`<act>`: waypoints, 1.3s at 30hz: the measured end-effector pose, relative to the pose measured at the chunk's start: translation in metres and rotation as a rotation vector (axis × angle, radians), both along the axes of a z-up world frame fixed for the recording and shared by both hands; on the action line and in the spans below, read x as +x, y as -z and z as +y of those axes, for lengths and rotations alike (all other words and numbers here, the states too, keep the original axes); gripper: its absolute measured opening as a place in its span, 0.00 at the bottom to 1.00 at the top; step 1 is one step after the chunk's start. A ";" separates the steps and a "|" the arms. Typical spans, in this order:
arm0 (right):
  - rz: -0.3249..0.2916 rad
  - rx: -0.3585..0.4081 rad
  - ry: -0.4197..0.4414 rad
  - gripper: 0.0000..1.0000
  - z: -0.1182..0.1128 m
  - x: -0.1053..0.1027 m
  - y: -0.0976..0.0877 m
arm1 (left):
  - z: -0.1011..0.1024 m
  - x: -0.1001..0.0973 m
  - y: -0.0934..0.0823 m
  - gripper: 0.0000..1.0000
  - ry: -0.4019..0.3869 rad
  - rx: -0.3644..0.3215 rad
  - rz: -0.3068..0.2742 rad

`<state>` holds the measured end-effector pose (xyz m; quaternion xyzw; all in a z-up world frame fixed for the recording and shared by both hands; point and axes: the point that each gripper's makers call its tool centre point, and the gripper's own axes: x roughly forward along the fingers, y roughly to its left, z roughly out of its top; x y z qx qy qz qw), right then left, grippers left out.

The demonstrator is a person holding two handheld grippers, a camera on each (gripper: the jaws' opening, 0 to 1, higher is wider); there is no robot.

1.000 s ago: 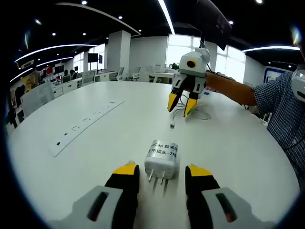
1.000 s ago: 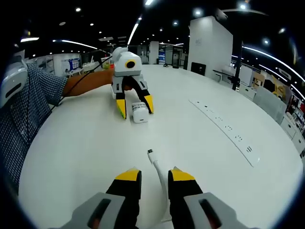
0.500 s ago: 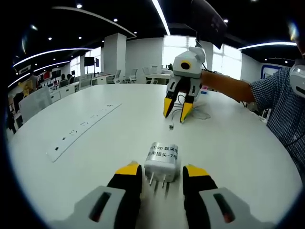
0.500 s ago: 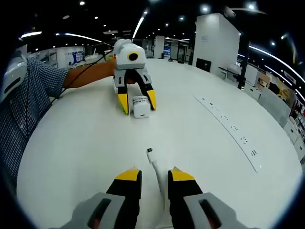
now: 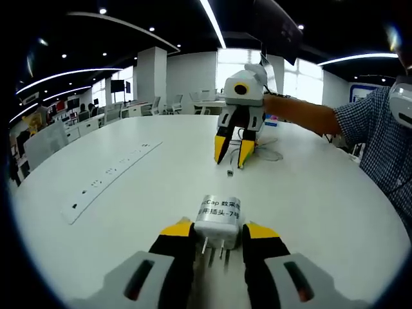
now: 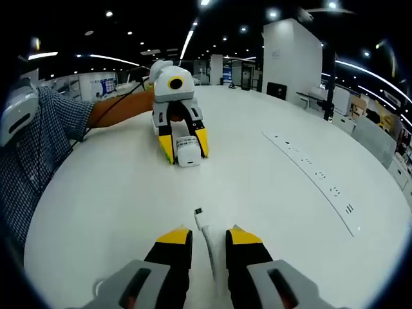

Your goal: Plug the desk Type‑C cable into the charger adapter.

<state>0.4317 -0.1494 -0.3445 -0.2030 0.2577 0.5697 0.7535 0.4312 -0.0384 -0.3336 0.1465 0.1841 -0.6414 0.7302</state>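
The left gripper had its jaws clenched on the charger adapter, which stood on the white table. The right gripper had its jaws around the Type-C cable, almost touching it; a firm grasp I cannot tell.

Between your two grippers the white worktop lies bare, so there's a straight lane from the charger adapter to the cable plug ahead. Off to one side, the long power strip lies flat and well apart from that lane. In the right gripper view, the cable runs up between your jaws, with open surface on both sides of it. Behind the right gripper, loose cable loops lie on the worktop beside your forearm.
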 end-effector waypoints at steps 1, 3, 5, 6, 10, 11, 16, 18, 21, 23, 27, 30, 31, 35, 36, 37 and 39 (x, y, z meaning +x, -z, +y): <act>-0.001 0.007 -0.005 0.23 0.002 -0.001 0.000 | 0.001 0.007 0.000 0.26 -0.006 -0.002 0.003; -0.003 0.016 -0.009 0.23 0.004 0.000 -0.001 | 0.001 0.005 0.000 0.26 -0.006 0.000 0.000; -0.004 0.017 -0.010 0.23 0.005 0.000 -0.001 | 0.000 0.003 0.000 0.26 -0.008 0.000 -0.001; -0.004 0.016 -0.011 0.23 0.005 0.000 -0.001 | 0.000 0.002 0.000 0.26 -0.008 0.000 -0.001; -0.006 0.009 -0.013 0.22 0.005 -0.001 -0.001 | 0.000 -0.001 0.000 0.26 -0.003 0.007 0.000; -0.006 0.008 -0.015 0.21 0.006 -0.001 -0.001 | -0.001 -0.002 0.000 0.26 -0.001 0.008 0.001; -0.004 0.009 -0.017 0.17 0.009 -0.002 -0.001 | -0.001 -0.002 0.002 0.26 0.008 0.019 0.001; -0.007 0.008 -0.015 0.15 0.009 -0.002 -0.001 | -0.002 -0.003 0.002 0.26 0.007 0.019 0.001; -0.004 0.006 -0.011 0.10 0.008 -0.002 0.000 | -0.002 -0.003 0.003 0.26 0.005 0.012 0.000; -0.004 0.008 -0.008 0.10 0.009 -0.002 0.001 | 0.000 0.004 0.003 0.26 0.002 0.007 0.002; -0.004 0.012 -0.006 0.09 0.009 -0.002 0.001 | -0.001 0.001 0.004 0.26 -0.001 0.007 0.001; 0.002 0.012 -0.001 0.09 0.010 -0.002 0.001 | -0.001 0.001 0.005 0.26 0.000 0.009 -0.001; 0.007 0.012 -0.001 0.08 0.010 -0.002 0.001 | -0.002 0.002 0.005 0.26 0.001 0.009 -0.001; 0.026 0.016 0.011 0.08 0.010 -0.002 0.002 | -0.002 0.002 0.005 0.26 0.001 0.008 -0.002; 0.031 0.021 0.014 0.08 0.010 -0.002 0.002 | -0.004 -0.002 0.005 0.26 0.000 0.009 -0.002; 0.036 0.026 0.018 0.08 0.010 -0.001 0.002 | -0.004 -0.004 0.005 0.26 0.000 0.009 -0.002; 0.039 0.031 0.019 0.08 0.010 -0.002 0.002 | -0.009 -0.013 0.004 0.26 0.003 0.011 -0.004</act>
